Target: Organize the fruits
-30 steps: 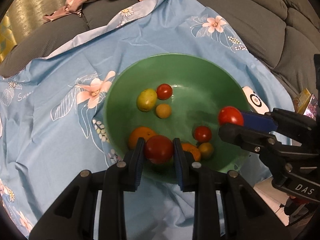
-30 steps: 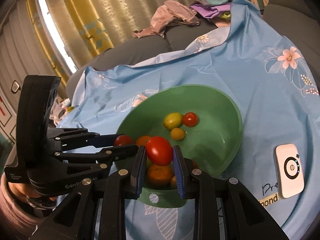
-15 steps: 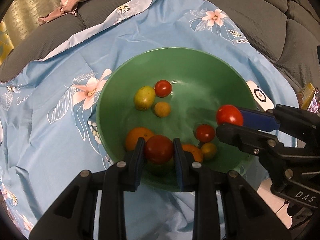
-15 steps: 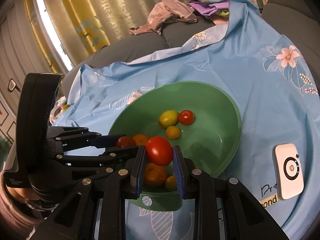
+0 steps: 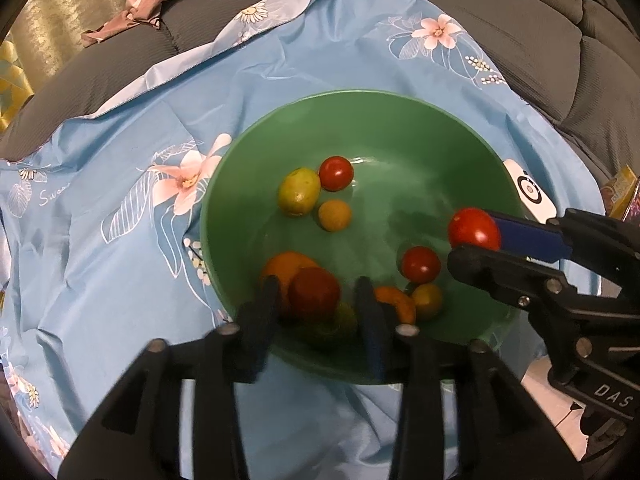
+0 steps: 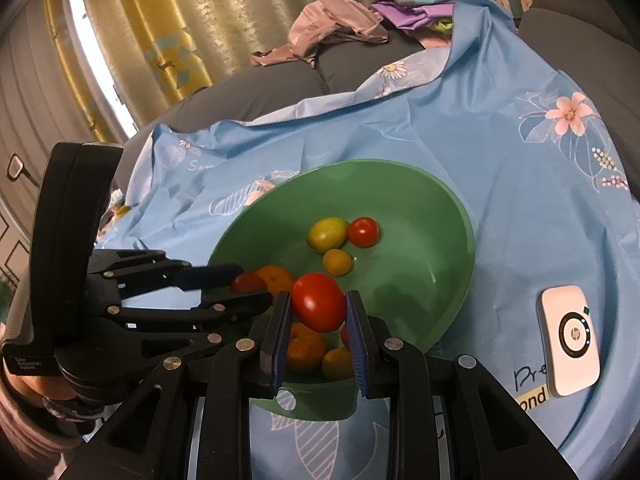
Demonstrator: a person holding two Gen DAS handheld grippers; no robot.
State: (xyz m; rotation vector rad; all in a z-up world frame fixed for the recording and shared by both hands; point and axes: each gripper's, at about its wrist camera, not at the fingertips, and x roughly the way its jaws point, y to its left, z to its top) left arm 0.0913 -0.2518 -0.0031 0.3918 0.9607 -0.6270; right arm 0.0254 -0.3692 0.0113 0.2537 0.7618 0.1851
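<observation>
My left claw (image 5: 316,300) spread wide, dark red tomato (image 5: 314,294) loose between fingers, low inside green bowl (image 5: 360,104) near rim. My right claw (image 6: 316,316) clamps bright red tomato (image 6: 319,307) directly above bowl's near side; release drops straight down.

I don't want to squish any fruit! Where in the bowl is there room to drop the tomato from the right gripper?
Bare floor lies on the right of the bowl, between the yellow fruit and the rim nearest the white device. The near side, around the orange, is crowded with fruit.
</observation>
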